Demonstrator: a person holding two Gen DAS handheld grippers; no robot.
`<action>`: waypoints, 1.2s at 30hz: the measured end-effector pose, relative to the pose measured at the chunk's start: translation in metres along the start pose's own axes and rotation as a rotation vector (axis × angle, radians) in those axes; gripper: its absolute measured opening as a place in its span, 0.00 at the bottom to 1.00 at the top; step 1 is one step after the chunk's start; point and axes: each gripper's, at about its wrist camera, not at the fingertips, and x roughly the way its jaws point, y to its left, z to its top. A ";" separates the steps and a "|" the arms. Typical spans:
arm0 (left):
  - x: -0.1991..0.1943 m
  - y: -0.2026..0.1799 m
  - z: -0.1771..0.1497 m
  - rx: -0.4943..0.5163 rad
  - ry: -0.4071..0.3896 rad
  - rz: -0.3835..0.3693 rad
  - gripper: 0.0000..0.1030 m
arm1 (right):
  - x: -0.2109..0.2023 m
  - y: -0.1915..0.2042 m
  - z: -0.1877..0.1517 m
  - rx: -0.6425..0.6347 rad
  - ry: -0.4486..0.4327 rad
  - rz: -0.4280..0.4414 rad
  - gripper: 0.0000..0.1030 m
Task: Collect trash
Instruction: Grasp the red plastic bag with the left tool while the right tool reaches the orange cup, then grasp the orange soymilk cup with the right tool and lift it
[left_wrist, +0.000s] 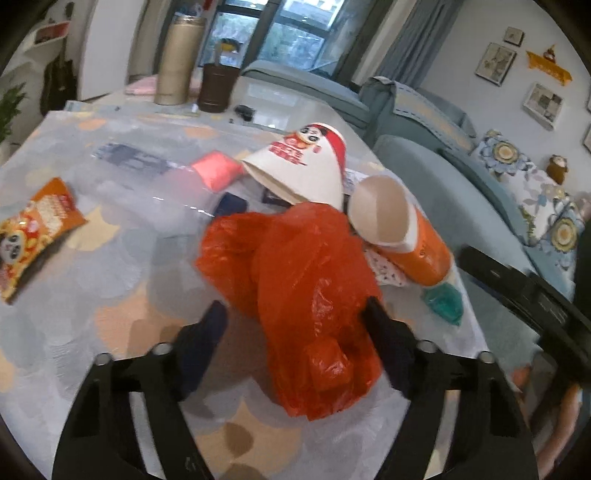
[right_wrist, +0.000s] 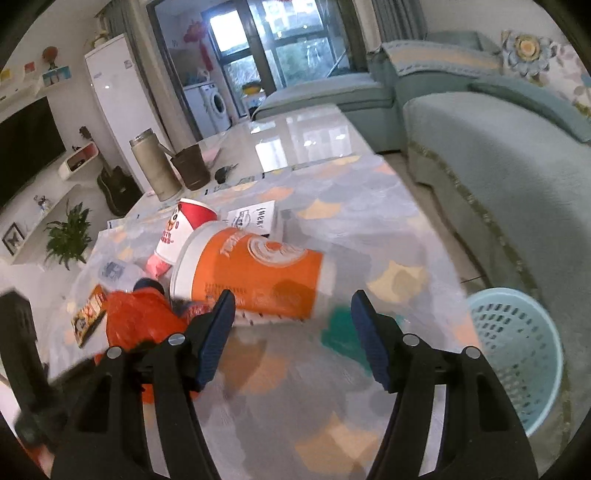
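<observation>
A crumpled red plastic bag (left_wrist: 295, 280) lies on the table between the open fingers of my left gripper (left_wrist: 293, 314), touching the right finger. Behind it lie a white-and-red paper cup (left_wrist: 306, 162) and an orange paper cup (left_wrist: 399, 229), both on their sides. My right gripper (right_wrist: 291, 314) is open and empty, just in front of the orange cup (right_wrist: 255, 273). The red bag (right_wrist: 136, 317) and white-and-red cup (right_wrist: 184, 229) lie to its left. A light blue trash basket (right_wrist: 517, 354) stands on the floor at the right.
An orange snack packet (left_wrist: 33, 229), a pink packet (left_wrist: 218, 170) and a green wrapper (left_wrist: 443, 299) lie on the patterned tablecloth (left_wrist: 110, 332). A thermos (left_wrist: 177, 62) and dark cup (left_wrist: 218, 88) stand at the far end. A blue sofa (right_wrist: 498, 166) runs along the right.
</observation>
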 end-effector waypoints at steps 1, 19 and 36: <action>0.000 0.001 0.000 -0.001 0.003 -0.024 0.52 | 0.006 0.000 0.003 0.009 0.010 0.009 0.60; -0.058 0.036 0.007 -0.035 -0.024 -0.043 0.27 | -0.015 0.067 -0.028 -0.152 0.099 0.202 0.38; -0.062 0.055 0.009 -0.084 -0.054 -0.122 0.27 | 0.057 0.051 -0.002 -0.052 0.175 0.149 0.74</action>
